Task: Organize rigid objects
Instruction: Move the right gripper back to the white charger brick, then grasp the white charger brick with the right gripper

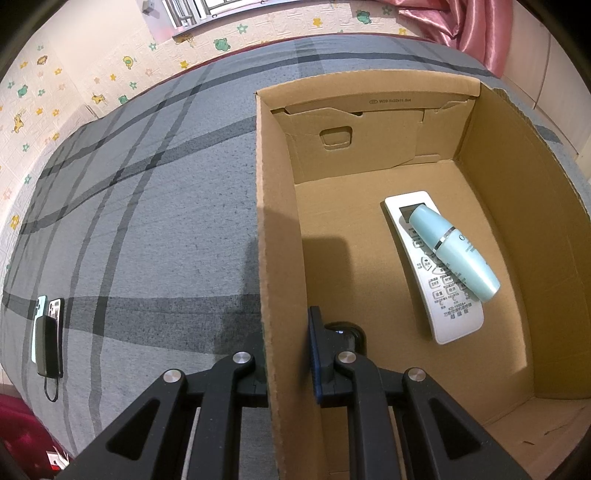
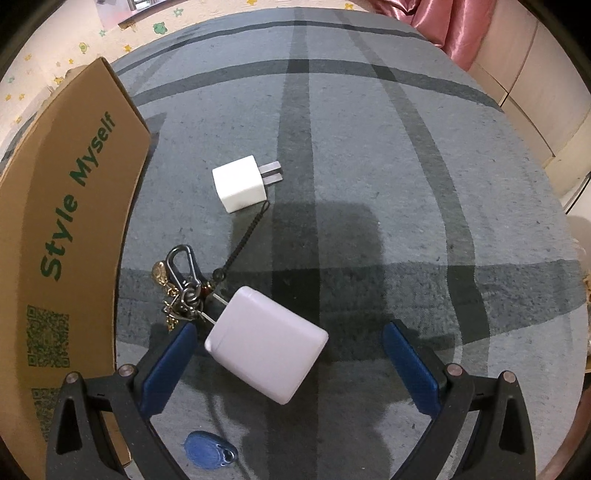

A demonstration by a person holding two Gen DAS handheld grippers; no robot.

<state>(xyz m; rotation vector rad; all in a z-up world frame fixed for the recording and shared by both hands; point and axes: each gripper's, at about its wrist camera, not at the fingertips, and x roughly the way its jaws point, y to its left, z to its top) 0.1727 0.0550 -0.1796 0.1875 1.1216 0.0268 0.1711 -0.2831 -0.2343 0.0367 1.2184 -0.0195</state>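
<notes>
In the left wrist view, my left gripper is shut on the left wall of an open cardboard box, one finger outside, one inside. Inside the box lie a white remote control and a light blue bottle resting across it. In the right wrist view, my right gripper is open around a pale pink box-shaped case on the grey plaid bedsheet. A key bunch with a carabiner lies just beyond the case. A white charger plug lies farther off.
The box's outer wall, printed "Style Myself", stands left of the right gripper. A blue key fob lies under that gripper. Two phones and a black power bank lie at the bed's left edge. A pink curtain hangs at the back.
</notes>
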